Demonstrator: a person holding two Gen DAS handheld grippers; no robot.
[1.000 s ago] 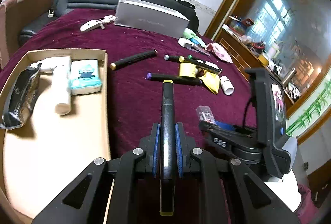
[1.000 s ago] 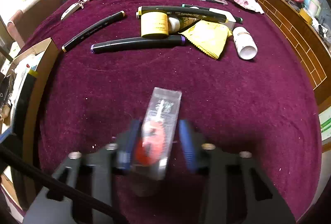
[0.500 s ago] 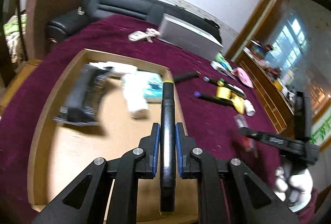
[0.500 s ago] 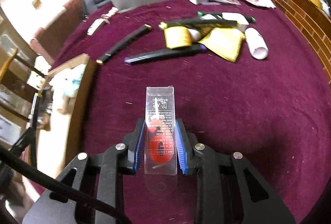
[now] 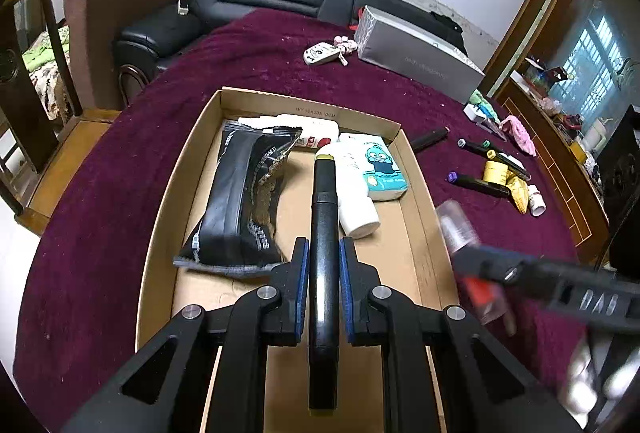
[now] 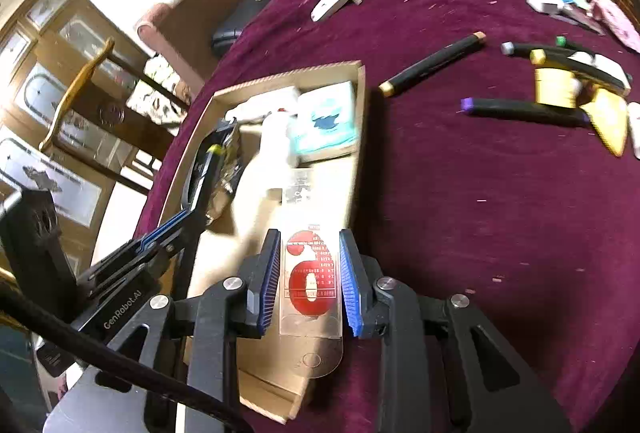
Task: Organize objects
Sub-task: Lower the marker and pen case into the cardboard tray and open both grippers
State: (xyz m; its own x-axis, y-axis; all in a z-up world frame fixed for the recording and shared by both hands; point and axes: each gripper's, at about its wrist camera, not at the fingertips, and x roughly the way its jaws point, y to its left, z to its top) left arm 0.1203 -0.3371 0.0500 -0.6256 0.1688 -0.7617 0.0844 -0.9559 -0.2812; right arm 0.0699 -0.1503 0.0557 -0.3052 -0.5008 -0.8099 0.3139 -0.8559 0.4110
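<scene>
Marker [image 5: 324, 233] sits clamped in my left tool [image 5: 324, 265], poised over the open middle of the cardboard box [image 5: 416, 169]. My right tool [image 6: 308, 273] grips a clear packet [image 6: 310, 273] over the box's near edge (both loads airborne, I judge). Next: lower, open, release beside the black pouch [image 5: 240, 201] and white bottle [image 5: 356, 193].

A home living room: black sofa [image 5: 256, 5], upholstered armchair [image 5: 120, 13].
</scene>
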